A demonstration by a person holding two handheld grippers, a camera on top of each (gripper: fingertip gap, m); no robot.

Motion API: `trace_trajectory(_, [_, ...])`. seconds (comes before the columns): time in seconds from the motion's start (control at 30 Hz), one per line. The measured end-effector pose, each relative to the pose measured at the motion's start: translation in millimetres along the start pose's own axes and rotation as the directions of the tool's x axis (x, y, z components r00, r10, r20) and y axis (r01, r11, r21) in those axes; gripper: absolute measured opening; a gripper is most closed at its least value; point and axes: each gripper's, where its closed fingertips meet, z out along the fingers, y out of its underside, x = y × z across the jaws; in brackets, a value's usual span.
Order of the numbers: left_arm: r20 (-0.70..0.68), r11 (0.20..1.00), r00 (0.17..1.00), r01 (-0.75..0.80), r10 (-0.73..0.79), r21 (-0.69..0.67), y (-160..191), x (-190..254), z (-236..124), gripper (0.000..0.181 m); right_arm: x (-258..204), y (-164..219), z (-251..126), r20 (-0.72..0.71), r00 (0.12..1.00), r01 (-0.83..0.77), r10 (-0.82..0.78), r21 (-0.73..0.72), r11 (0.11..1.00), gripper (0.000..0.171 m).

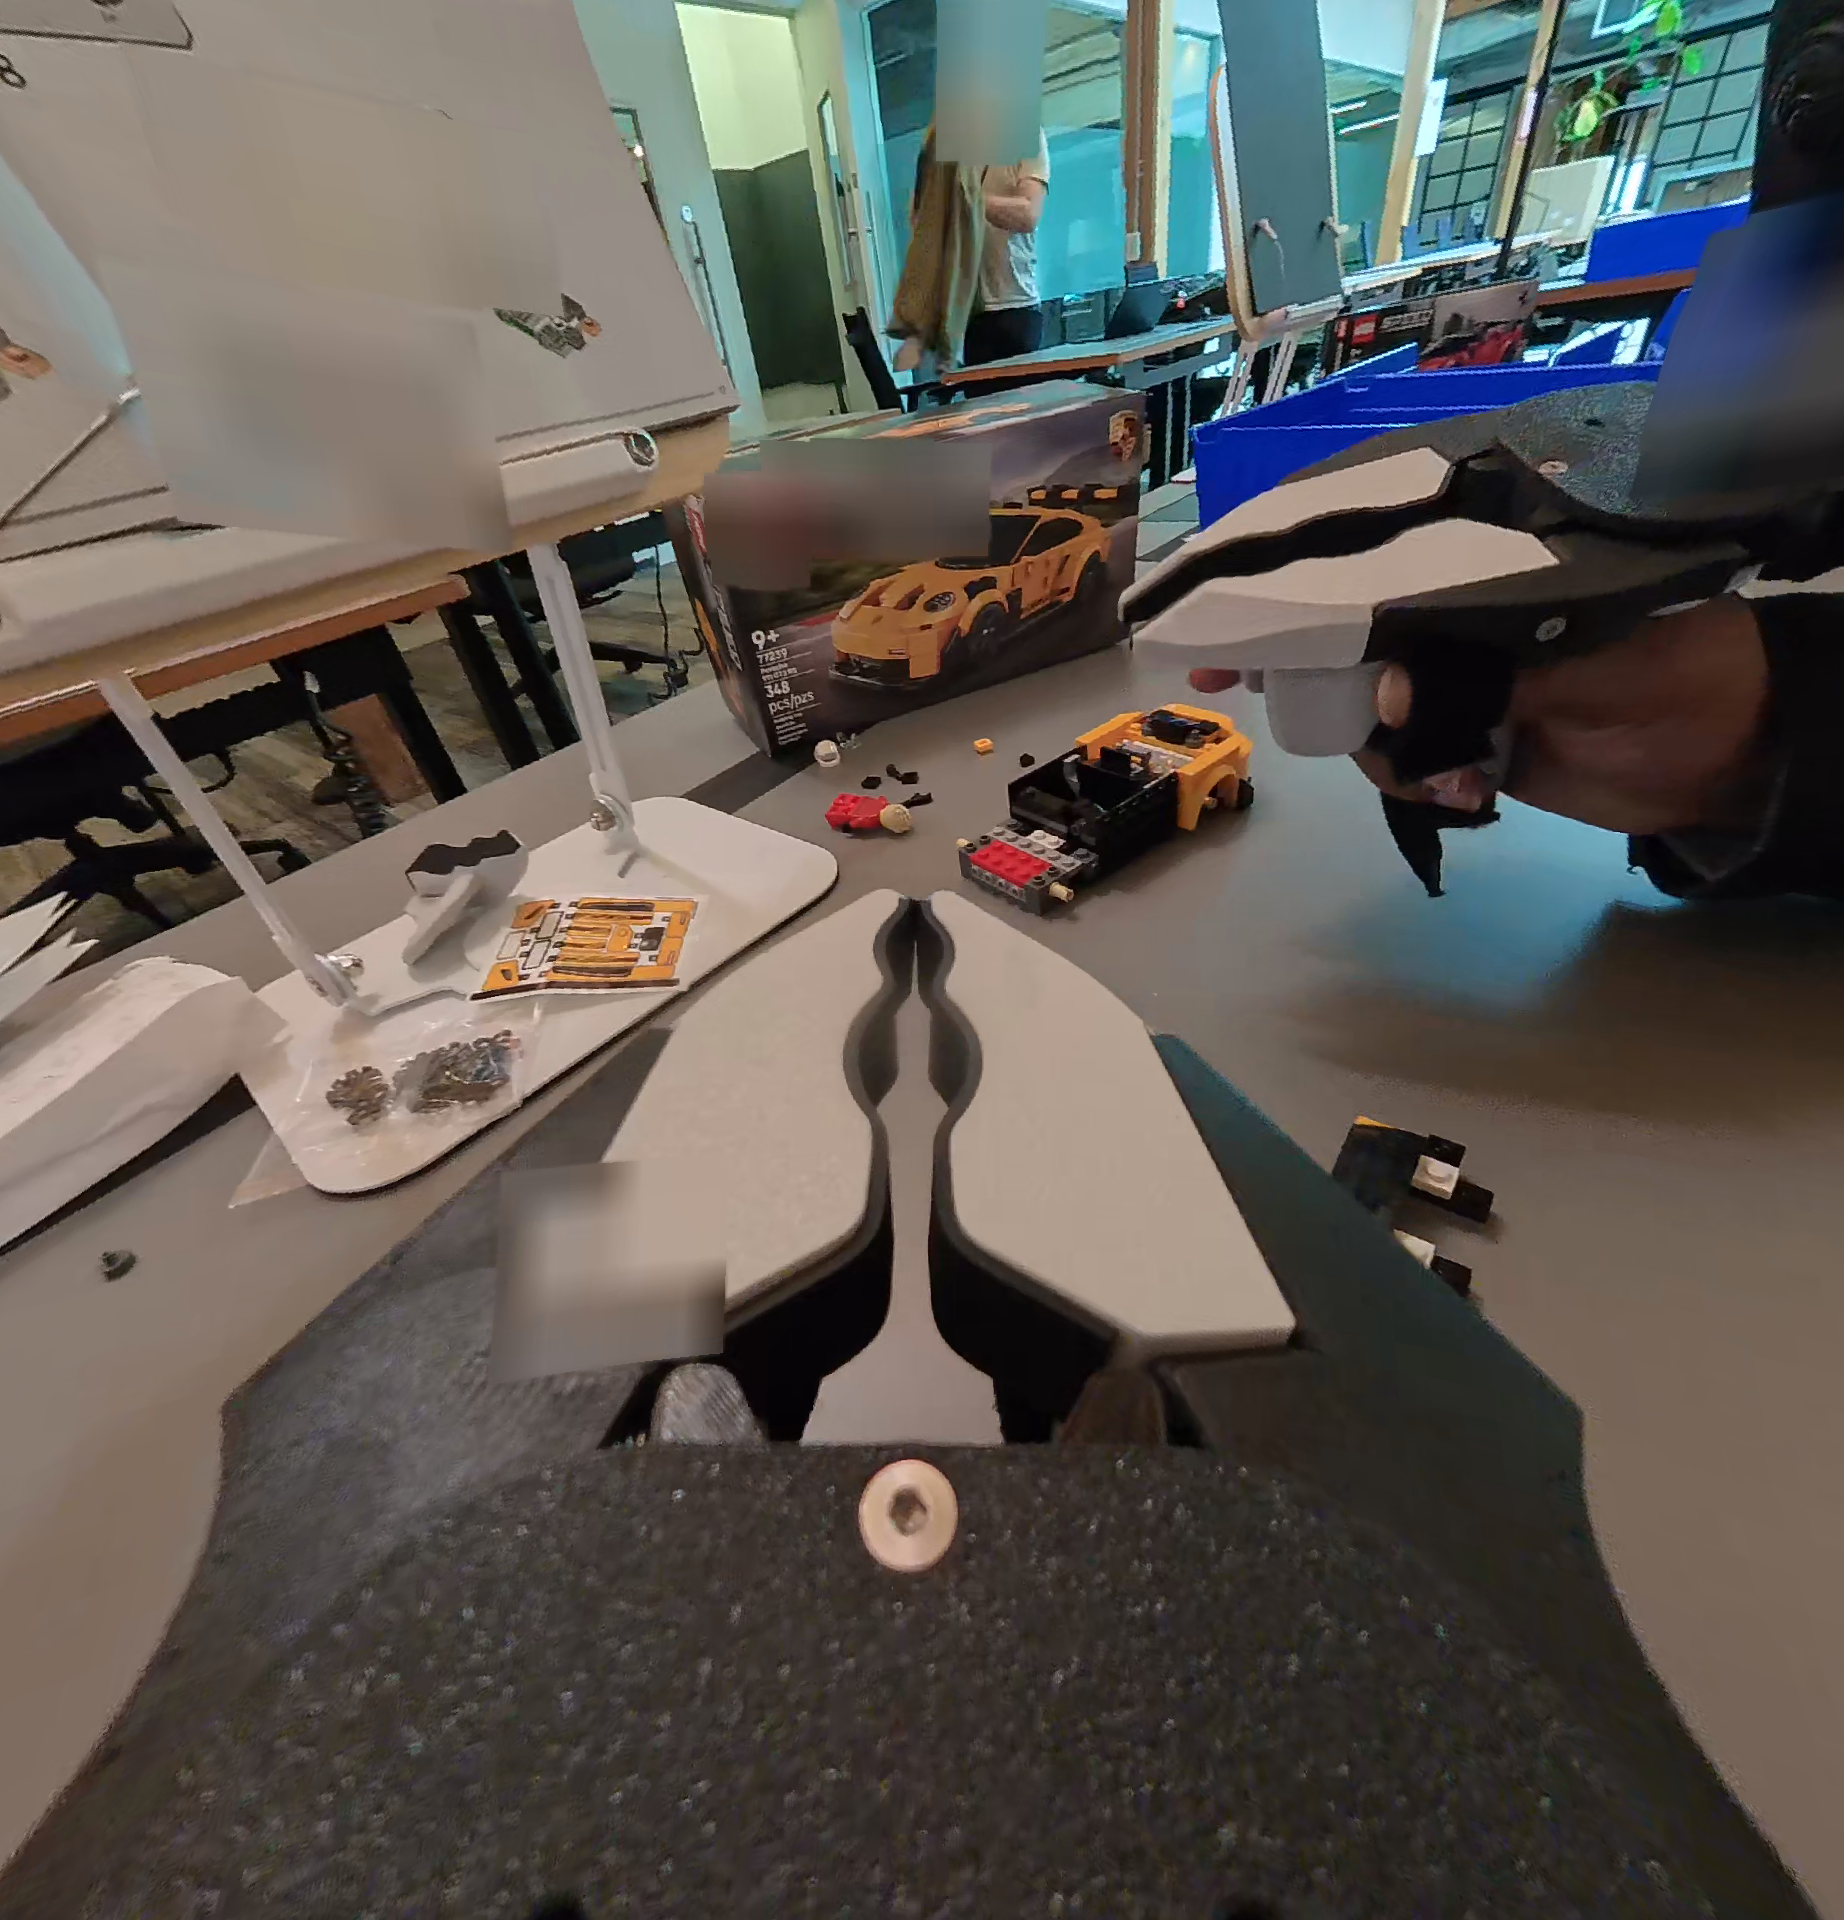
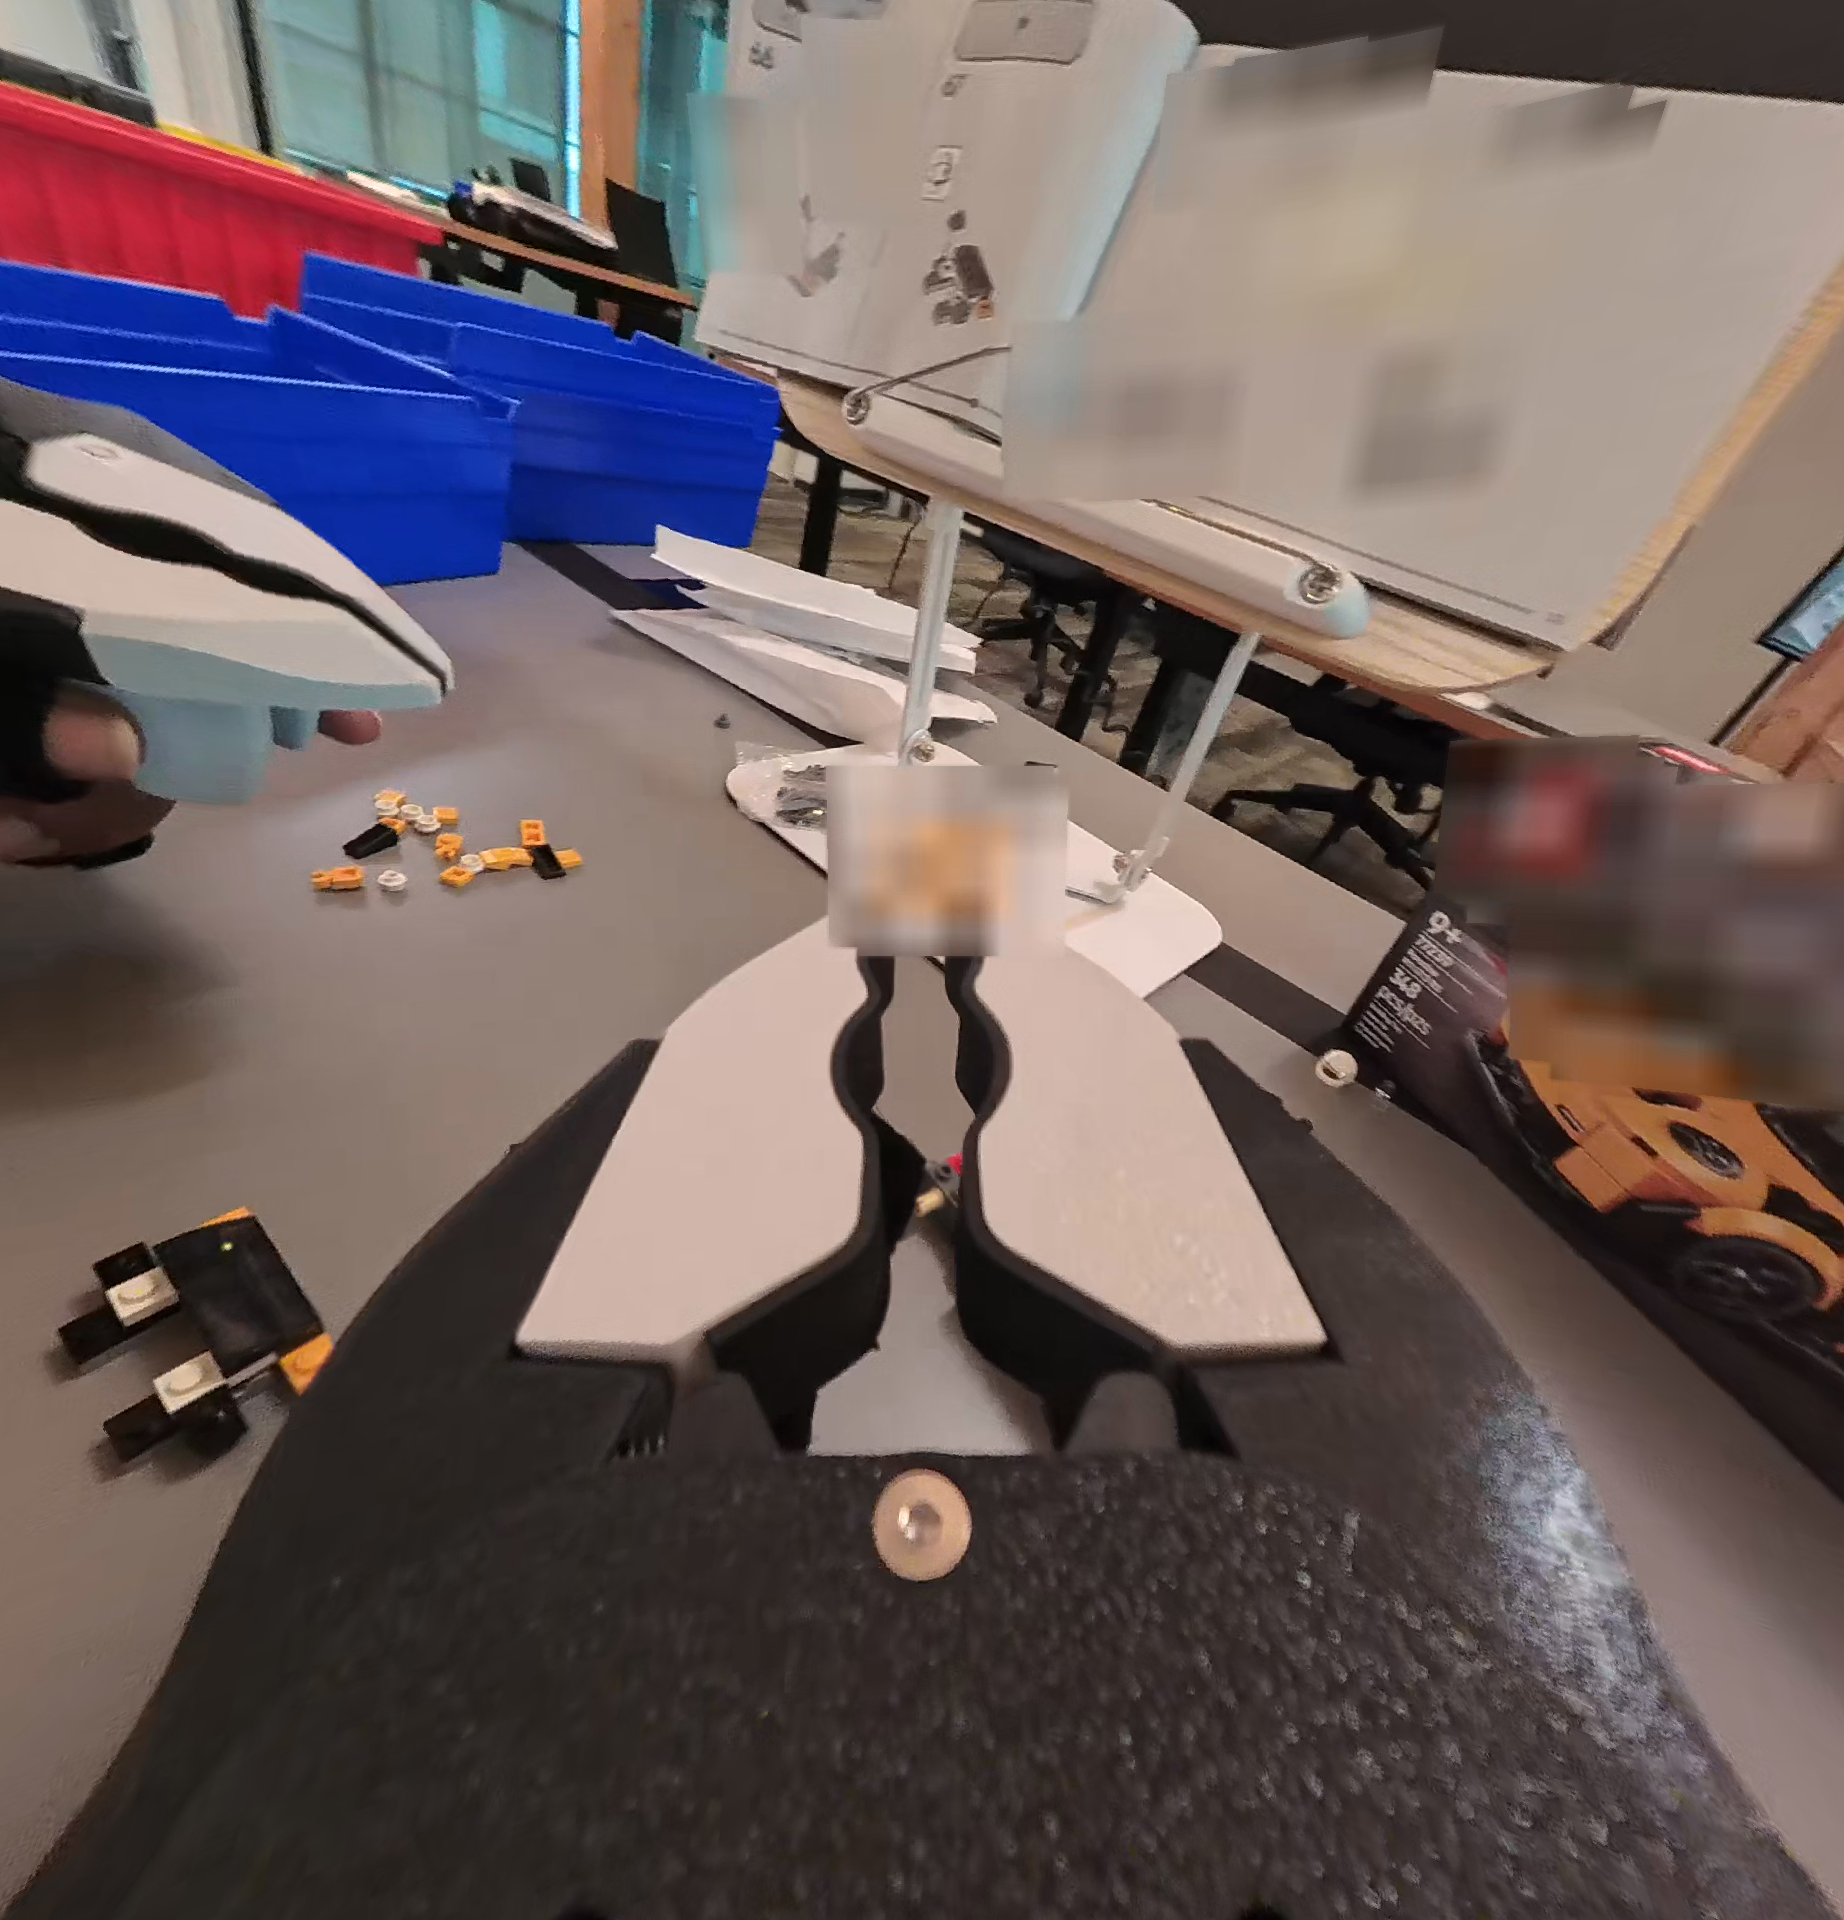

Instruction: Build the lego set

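Observation:
A partly built yellow and black car point(image 1: 1115, 800) with a red plate at its front end sits on the grey table point(image 1: 1313, 1039). My right gripper point(image 1: 1131, 615) hovers above it. In the right wrist view the right gripper point(image 2: 920, 971) stands slightly open and empty, and a bit of the car point(image 2: 944, 1179) shows through the gap. My left gripper point(image 1: 916, 906) is shut and empty, low over the table in front of the car; it also shows in the right wrist view point(image 2: 442, 681). A black sub-assembly point(image 2: 201, 1320) with white studs lies between them, and also shows in the left wrist view point(image 1: 1417, 1184).
Loose orange, black and white pieces point(image 2: 450, 847) lie on the table. A red minifigure point(image 1: 866, 812), the set's box point(image 1: 928, 592), a sticker sheet point(image 1: 596, 945) and a parts bag point(image 1: 419, 1086) lie near the booklet stand point(image 1: 326, 260). Blue bins point(image 2: 378, 416) line the far edge. About 12 cm separates my left fingertips from my right.

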Motion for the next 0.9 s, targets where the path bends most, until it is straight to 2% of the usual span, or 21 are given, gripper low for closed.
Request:
trace_trajectory(0.1, [0.018,1.000,1.000,-0.005,0.004,0.029,-11,-3,0,0.000,8,0,-4,-0.057,0.998,0.017,-0.017,-0.003,1.000,0.002])
trace_trajectory(0.2, [0.062,0.997,0.998,-0.033,0.029,0.068,-36,-18,1,0.000,17,-19,-2,-0.075,0.997,-0.003,0.007,0.049,0.999,0.000])
trace_trajectory(0.4, [0.235,0.987,0.966,-0.130,0.104,0.096,-85,-91,15,0.002,68,-79,21,-0.162,0.987,0.016,0.011,0.163,0.987,0.004])
trace_trajectory(0.57, [0.340,0.991,0.938,-0.105,0.071,0.085,-96,-146,31,0.010,115,-117,52,-0.228,0.974,0.057,-0.014,0.183,0.981,0.009])
trace_trajectory(0.73, [0.370,0.987,0.915,-0.155,0.161,-0.047,-83,-178,57,0.022,152,-137,88,-0.258,0.963,0.108,-0.073,0.124,0.986,0.024])
trace_trajectory(0.9, [0.324,0.967,0.913,-0.212,0.247,-0.139,-64,-188,82,0.027,175,-130,117,-0.294,0.949,0.131,-0.114,0.038,0.991,0.062])
